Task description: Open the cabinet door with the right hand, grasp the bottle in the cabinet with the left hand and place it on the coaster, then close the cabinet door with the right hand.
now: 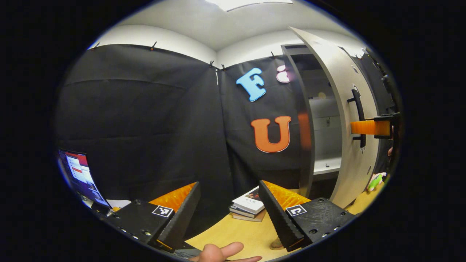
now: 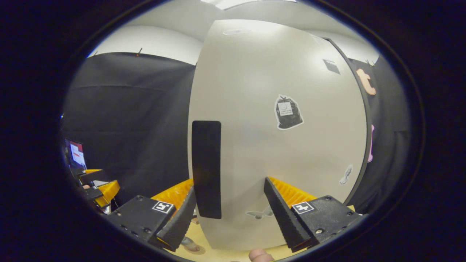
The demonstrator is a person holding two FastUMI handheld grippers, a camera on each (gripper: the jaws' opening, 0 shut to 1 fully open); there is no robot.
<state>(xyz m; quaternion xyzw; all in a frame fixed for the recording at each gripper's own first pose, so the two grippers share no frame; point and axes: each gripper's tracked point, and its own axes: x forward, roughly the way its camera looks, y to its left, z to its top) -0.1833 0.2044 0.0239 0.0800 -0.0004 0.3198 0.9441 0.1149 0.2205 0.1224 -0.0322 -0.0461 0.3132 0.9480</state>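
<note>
The pale cabinet door (image 1: 346, 120) stands swung partway out, and shelves (image 1: 326, 109) show inside. I cannot make out the bottle in there. My right gripper (image 1: 375, 127) is at the door's black handle (image 1: 358, 120), seen far right in the left gripper view. In the right gripper view the door (image 2: 284, 145) is very close. Its handle (image 2: 206, 169) stands between the fingers of my right gripper (image 2: 229, 207), close to the left finger, and the jaws are wide apart. My left gripper (image 1: 229, 214) hangs open over the wooden table (image 1: 236, 233), holding nothing. A small brown round thing (image 1: 276, 244) lies under its right finger.
A stack of books (image 1: 249, 205) lies on the table near the cabinet's foot. A monitor (image 1: 78, 174) stands at the far left. A green toy (image 1: 375, 181) lies beyond the door. My left gripper (image 2: 98, 189) shows at the left edge of the right gripper view.
</note>
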